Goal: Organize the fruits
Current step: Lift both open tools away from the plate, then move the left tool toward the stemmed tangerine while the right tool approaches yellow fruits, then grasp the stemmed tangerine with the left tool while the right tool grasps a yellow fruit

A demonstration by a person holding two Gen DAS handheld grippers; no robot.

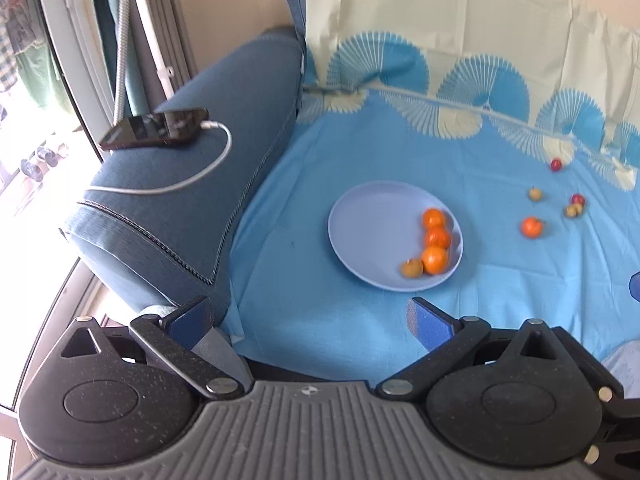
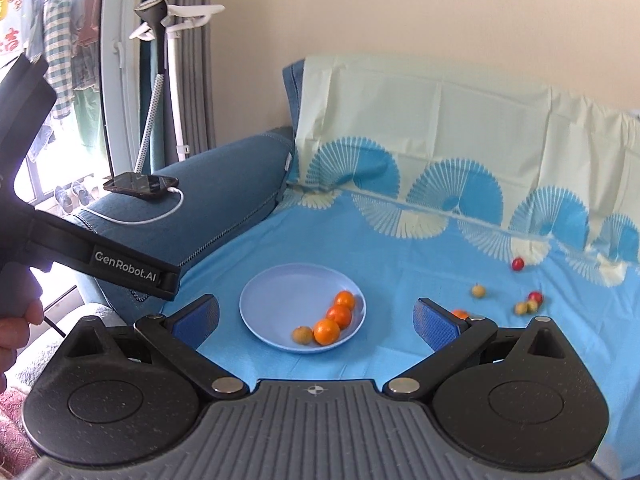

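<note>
Both claws, the left claw [image 1: 310, 320] and the right claw [image 2: 316, 318], stand wide open and hold nothing above the sofa seat covered with a blue sheet [image 1: 360, 152]. The plate [image 2: 272, 292] already carries three oranges and one small brownish fruit, while a loose orange [image 1: 532, 227] and small red and yellowish fruits lie well apart to the right. These look light, round and ready to roll on soft cloth, so I would grip across the middle; around them is free room, only the armrest [image 1: 200, 184] with a phone [image 1: 154, 128] closes the left side
</note>
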